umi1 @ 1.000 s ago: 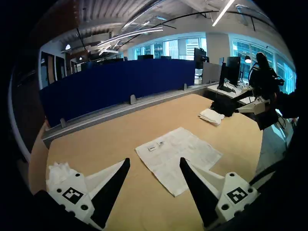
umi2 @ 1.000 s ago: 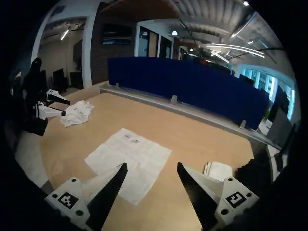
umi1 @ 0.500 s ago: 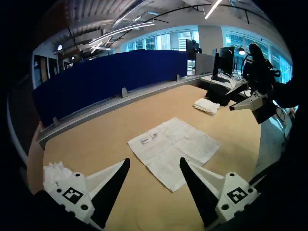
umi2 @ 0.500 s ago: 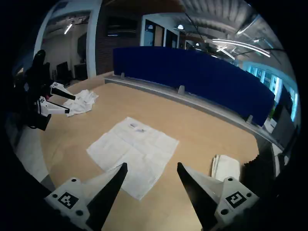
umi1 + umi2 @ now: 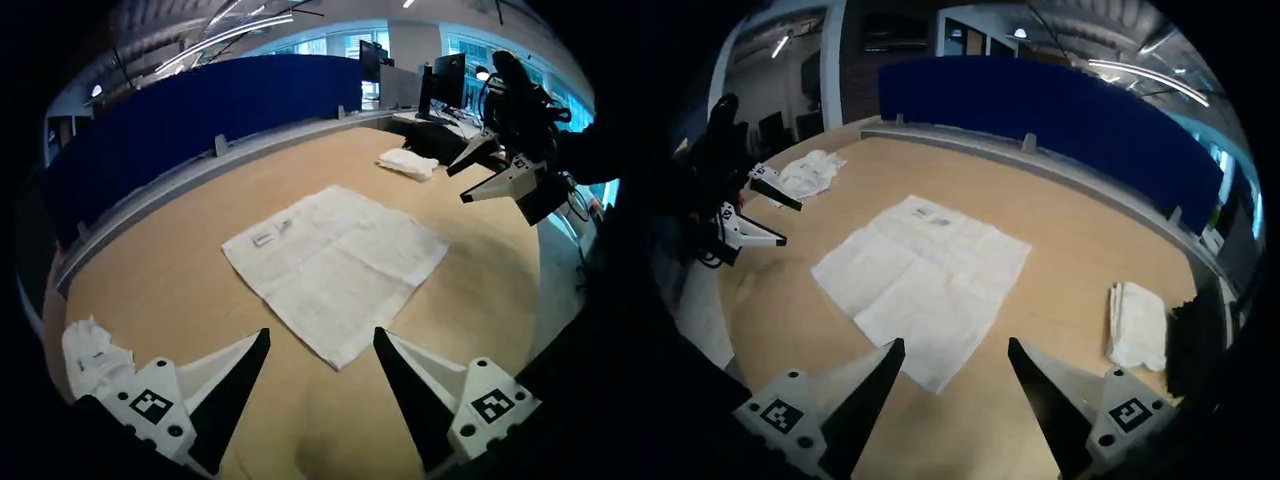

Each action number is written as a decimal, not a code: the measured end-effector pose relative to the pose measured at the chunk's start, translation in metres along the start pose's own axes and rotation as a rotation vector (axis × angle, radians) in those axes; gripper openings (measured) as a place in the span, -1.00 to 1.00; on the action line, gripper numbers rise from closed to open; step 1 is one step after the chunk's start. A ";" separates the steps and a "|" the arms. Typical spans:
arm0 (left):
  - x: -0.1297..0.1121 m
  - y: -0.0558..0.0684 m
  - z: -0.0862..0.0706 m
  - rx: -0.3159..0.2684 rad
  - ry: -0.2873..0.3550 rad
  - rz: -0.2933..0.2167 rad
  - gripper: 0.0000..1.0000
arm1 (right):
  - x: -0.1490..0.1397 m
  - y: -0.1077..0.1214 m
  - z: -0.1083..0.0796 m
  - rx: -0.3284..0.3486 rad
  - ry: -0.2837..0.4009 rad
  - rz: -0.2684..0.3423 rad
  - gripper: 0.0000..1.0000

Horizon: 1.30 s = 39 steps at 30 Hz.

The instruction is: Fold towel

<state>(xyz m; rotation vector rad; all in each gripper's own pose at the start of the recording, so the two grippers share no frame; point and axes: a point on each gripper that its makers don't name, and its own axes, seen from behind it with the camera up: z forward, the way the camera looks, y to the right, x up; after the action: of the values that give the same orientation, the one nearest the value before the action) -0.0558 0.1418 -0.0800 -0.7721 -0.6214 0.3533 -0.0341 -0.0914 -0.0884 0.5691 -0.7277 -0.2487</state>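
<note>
We're looking down the left tongs (image 5: 320, 331), and their two white fingers stand wide apart with nothing between them. Just past the tips lies the flat white square towel (image 5: 336, 268), spread open on the tan wooden surface (image 5: 160, 272) with one corner pointing toward us. A couple of small tags (image 5: 268, 234) sit near its far left edge, too small for us to read.

Across the towel, the right tongs (image 5: 456, 186) hang above the surface, fingers parted and empty. The dark rig and the sleeve behind them blur together, so we can't separate the hand from the hardware.

In the right gripper view, the same tongs (image 5: 954, 342) are spread wide over the towel's near corner without touching it. The left tongs (image 5: 792, 224) show at the far left, open too, half swallowed by shadow.

A folded white towel (image 5: 1136, 324) rests well apart to the right of the flat towel. Beside it is a dark bundle (image 5: 1188, 336), cut off at the edge, and we can't tell what it is. A crumpled white cloth (image 5: 92, 360) peeks out behind the left finger, partly hidden. The long blue partition (image 5: 200, 104) runs along the far side of the surface.
</note>
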 end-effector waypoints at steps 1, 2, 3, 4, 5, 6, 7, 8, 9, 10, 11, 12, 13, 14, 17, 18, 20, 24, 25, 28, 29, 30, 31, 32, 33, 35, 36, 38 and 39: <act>-0.006 0.002 0.005 -0.005 -0.012 -0.002 0.92 | -0.006 -0.001 0.004 0.004 -0.011 0.001 1.00; -0.011 0.003 0.009 -0.010 -0.022 -0.004 0.92 | -0.012 -0.002 0.008 0.008 -0.021 0.002 1.00; -0.016 0.004 0.013 -0.014 -0.033 -0.006 0.92 | -0.018 -0.003 0.012 0.011 -0.031 0.003 1.00; -0.021 0.005 0.017 -0.016 -0.044 -0.015 0.92 | -0.023 -0.004 0.016 0.013 -0.041 0.005 1.00; -0.025 0.006 0.021 -0.018 -0.054 -0.023 0.92 | -0.028 -0.005 0.019 0.014 -0.049 0.007 1.00; -0.030 0.007 0.025 -0.020 -0.064 -0.031 0.92 | -0.033 -0.005 0.023 0.016 -0.057 0.009 1.00; -0.034 0.008 0.028 -0.023 -0.073 -0.040 0.92 | -0.037 -0.006 0.026 0.018 -0.064 0.013 1.00; -0.038 0.009 0.031 -0.025 -0.082 -0.048 0.92 | -0.041 -0.007 0.029 0.019 -0.071 0.017 1.00; -0.041 0.010 0.035 -0.027 -0.090 -0.055 0.92 | -0.045 -0.007 0.032 0.021 -0.077 0.021 1.00; -0.044 0.011 0.037 -0.029 -0.096 -0.058 0.92 | -0.049 -0.008 0.034 0.024 -0.082 0.026 1.00; -0.046 0.012 0.039 -0.030 -0.100 -0.061 0.91 | -0.052 -0.009 0.036 0.027 -0.087 0.030 1.00; -0.048 0.013 0.042 -0.031 -0.105 -0.064 0.91 | -0.055 -0.010 0.038 0.029 -0.091 0.035 1.00; -0.049 0.013 0.043 -0.032 -0.108 -0.064 0.91 | -0.058 -0.011 0.040 0.033 -0.094 0.036 1.00; -0.050 0.014 0.045 -0.032 -0.111 -0.064 0.92 | -0.060 -0.011 0.041 0.036 -0.097 0.036 0.99; -0.054 0.014 0.049 -0.027 -0.121 -0.062 0.91 | -0.066 -0.015 0.044 0.047 -0.101 0.029 0.97; -0.055 0.014 0.050 -0.024 -0.124 -0.061 0.91 | -0.068 -0.016 0.045 0.051 -0.101 0.025 0.97; -0.055 0.015 0.052 -0.019 -0.123 -0.054 0.91 | -0.071 -0.019 0.046 0.057 -0.101 0.012 0.94; -0.058 0.020 0.053 -0.026 -0.131 -0.039 0.77 | -0.077 -0.022 0.047 0.060 -0.111 -0.010 0.81; -0.060 0.021 0.053 -0.026 -0.136 -0.036 0.69 | -0.078 -0.023 0.047 0.061 -0.113 -0.013 0.78; -0.063 0.022 0.053 -0.023 -0.146 -0.031 0.50 | -0.082 -0.024 0.048 0.063 -0.116 -0.018 0.72; -0.063 0.022 0.053 -0.021 -0.147 -0.031 0.46 | -0.082 -0.024 0.048 0.063 -0.118 -0.018 0.70; -0.064 0.022 0.052 -0.020 -0.147 -0.031 0.42 | -0.083 -0.024 0.048 0.063 -0.119 -0.017 0.67; -0.063 0.022 0.053 -0.019 -0.148 -0.032 0.38 | -0.084 -0.024 0.048 0.063 -0.120 -0.016 0.62; -0.063 0.023 0.053 -0.018 -0.148 -0.034 0.34 | -0.085 -0.024 0.048 0.062 -0.122 -0.015 0.53; -0.063 0.023 0.053 -0.017 -0.149 -0.035 0.32 | -0.086 -0.024 0.048 0.062 -0.123 -0.014 0.45; -0.063 0.023 0.053 -0.018 -0.150 -0.032 0.26 | -0.088 -0.024 0.047 0.063 -0.126 -0.014 0.32; -0.063 0.023 0.053 -0.018 -0.150 -0.030 0.22 | -0.089 -0.025 0.047 0.063 -0.128 -0.013 0.28; -0.063 0.025 0.053 -0.021 -0.151 -0.022 0.13 | -0.089 -0.025 0.047 0.062 -0.126 -0.013 0.23; -0.063 0.026 0.053 -0.022 -0.151 -0.018 0.09 | -0.089 -0.025 0.047 0.061 -0.125 -0.013 0.22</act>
<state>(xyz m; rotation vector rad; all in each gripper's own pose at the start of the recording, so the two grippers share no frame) -0.1400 0.1554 -0.0946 -0.7648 -0.7746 0.3912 -0.1317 -0.0951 -0.1236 0.6207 -0.8554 -0.2768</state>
